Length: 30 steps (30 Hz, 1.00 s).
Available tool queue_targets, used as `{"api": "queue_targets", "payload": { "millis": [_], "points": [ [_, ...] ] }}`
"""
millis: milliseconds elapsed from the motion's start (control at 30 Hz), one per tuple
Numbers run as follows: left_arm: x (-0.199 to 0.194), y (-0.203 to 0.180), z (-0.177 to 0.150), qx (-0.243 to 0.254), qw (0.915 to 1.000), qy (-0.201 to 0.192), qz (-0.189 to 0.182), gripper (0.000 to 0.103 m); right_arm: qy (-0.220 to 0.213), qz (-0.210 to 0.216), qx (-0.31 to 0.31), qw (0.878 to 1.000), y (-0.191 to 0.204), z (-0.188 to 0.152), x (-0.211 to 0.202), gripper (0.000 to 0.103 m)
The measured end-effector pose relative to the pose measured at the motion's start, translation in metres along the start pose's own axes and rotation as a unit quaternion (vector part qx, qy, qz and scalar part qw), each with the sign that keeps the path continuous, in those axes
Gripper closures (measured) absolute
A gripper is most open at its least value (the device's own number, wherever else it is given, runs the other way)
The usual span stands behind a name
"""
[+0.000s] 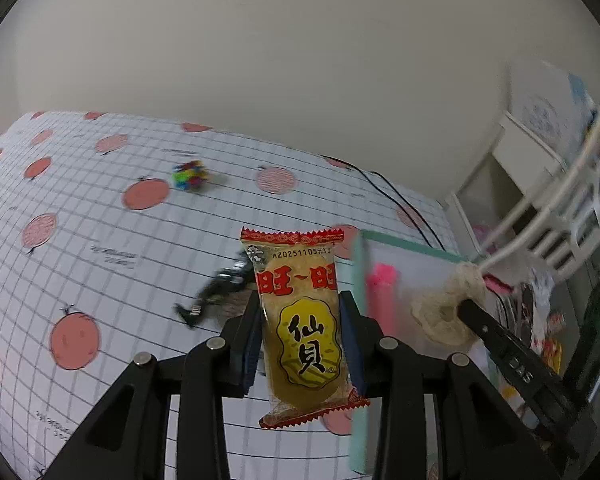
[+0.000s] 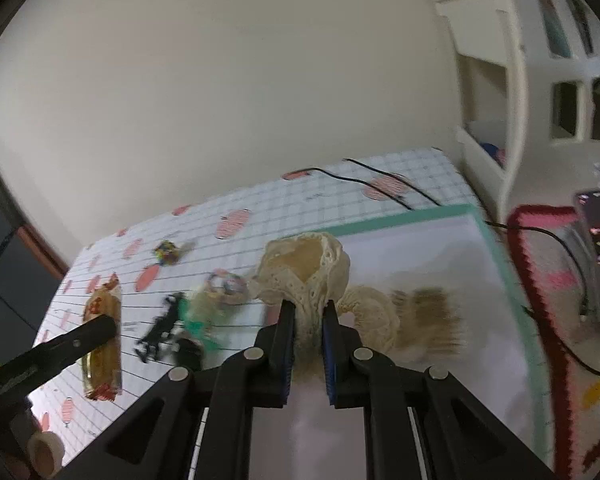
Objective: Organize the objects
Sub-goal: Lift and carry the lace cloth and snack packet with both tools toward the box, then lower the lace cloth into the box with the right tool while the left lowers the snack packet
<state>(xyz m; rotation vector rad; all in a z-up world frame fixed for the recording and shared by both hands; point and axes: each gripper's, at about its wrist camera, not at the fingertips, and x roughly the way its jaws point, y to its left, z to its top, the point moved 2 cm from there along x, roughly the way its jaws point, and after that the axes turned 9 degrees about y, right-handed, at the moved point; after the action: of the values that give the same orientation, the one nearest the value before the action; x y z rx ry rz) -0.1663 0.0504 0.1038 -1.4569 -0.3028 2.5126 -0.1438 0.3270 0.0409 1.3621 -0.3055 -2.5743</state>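
Nearest the left wrist lens, the left claw (image 1: 300, 332) pinches a yellow rice cracker packet (image 1: 304, 328) upright between its blue pads, low in the middle of the frame. In the right wrist view the right claw (image 2: 308, 332) is clamped tight on a cream lace scrunchie (image 2: 304, 276), held up at the centre of the frame.

Just right of the packet in the left view stands a mint-rimmed white tray (image 1: 358, 280); a blurred pink thing (image 1: 382, 288) shows inside it.

Below lies the surface (image 1: 100, 216), covered in a grid cloth printed with orange fruits. On it rest a small multicoloured toy (image 1: 190, 176) toward the upper left, a black toy figure (image 1: 216, 292) at mid-frame, and a black cable (image 1: 396, 196) running along the far edge. A plain cream wall fills the top, with white shelving (image 2: 496, 92) at the right.
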Motion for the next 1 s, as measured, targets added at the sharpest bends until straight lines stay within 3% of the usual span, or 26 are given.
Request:
{"api": "queue_targets", "payload": {
  "millis": [433, 1000],
  "points": [
    [0.032, -0.072, -0.030, 0.078, 0.9963, 0.033, -0.017, 0.066, 0.033, -0.047, 0.049, 0.997, -0.044, -0.008, 0.002, 0.089],
    [0.088, -0.099, -0.055, 0.109, 0.9894, 0.096, 0.002, 0.066, 0.105, -0.073, 0.056, 0.990, -0.061, -0.024, 0.028, 0.089]
  ]
}}
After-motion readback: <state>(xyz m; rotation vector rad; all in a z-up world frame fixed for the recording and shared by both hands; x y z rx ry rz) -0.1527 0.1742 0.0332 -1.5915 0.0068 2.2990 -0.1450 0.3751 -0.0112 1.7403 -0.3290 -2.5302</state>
